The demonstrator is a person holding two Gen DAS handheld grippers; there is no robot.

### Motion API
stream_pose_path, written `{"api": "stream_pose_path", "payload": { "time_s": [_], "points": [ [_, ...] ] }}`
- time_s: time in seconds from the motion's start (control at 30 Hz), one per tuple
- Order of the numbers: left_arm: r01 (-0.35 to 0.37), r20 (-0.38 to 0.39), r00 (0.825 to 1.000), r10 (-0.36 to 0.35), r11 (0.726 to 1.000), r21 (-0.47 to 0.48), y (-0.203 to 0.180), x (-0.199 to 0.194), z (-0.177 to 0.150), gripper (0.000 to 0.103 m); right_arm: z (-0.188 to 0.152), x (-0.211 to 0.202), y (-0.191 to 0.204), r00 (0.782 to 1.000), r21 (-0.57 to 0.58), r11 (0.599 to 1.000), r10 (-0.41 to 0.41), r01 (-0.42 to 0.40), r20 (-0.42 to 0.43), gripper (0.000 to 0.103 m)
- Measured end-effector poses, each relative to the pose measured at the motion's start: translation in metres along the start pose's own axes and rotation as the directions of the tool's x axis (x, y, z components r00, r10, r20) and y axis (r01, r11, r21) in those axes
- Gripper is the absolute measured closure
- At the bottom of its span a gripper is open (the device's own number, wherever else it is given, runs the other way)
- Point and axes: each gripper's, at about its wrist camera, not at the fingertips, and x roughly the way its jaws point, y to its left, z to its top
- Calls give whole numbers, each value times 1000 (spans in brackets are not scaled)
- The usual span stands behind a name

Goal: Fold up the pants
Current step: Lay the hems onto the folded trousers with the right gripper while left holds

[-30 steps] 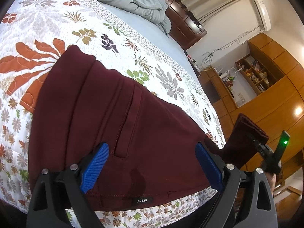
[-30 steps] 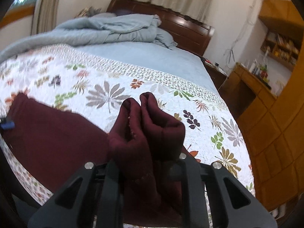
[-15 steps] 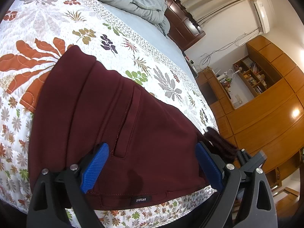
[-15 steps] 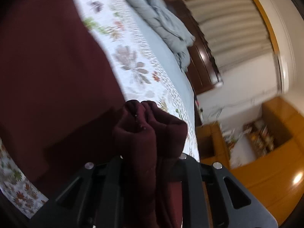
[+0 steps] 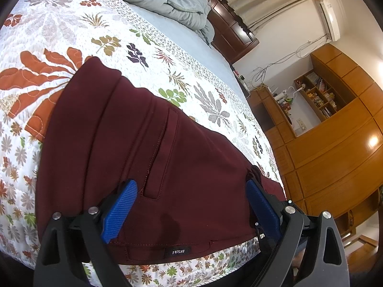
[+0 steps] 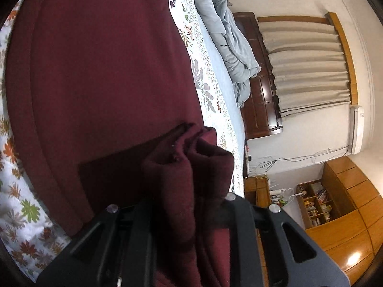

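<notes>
The right hand-held gripper [image 6: 189, 205], clenched on bunched maroon pants [image 5: 148, 148] hems, has swung down onto the bed [image 5: 59, 31]; the left hand-held gripper [image 5: 191, 205] gapes empty, fold nearly laid.

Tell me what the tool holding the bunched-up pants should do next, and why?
Probably let go. The right tool grips a bunched end of the maroon pants, already brought low over the part lying flat on the bed. The left tool stands open over the waistband.

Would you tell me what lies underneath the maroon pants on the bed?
The maroon pants lie on a floral quilt, which shows around them. Whatever sits directly beneath the fabric is covered.
</notes>
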Motion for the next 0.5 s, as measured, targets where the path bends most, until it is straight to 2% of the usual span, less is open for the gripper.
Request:
{"api": "stream_pose_path", "payload": {
  "time_s": [0.1,0.17,0.27,0.33,0.4,0.47,0.5],
  "points": [
    [2,0,1000,-2,1000,-2,0,0,0,10,-2,-11,-6,999,43,998,36,-36,-4,75],
    [-1,15,1000,1,1000,-9,-1,-4,1,11,-5,-23,-19,997,94,993,72,-72,4,49],
    [-33,60,998,31,999,42,-14,-17,1,11,-18,-46,-41,989,189,971,146,-146,12,40],
    [-56,101,994,46,994,97,-29,-23,-1,11,-28,-53,-53,987,244,957,159,-158,14,35],
    [-46,100,994,34,992,116,-38,-22,-2,10,-29,-51,-53,989,245,959,147,-146,12,36],
    [-32,67,997,25,994,106,-38,-13,-3,10,-25,-41,-56,978,279,938,209,-206,19,82],
    [-43,50,998,38,994,96,-35,-9,-4,10,-21,-36,-60,970,313,920,242,-236,17,82]
  ]
}}
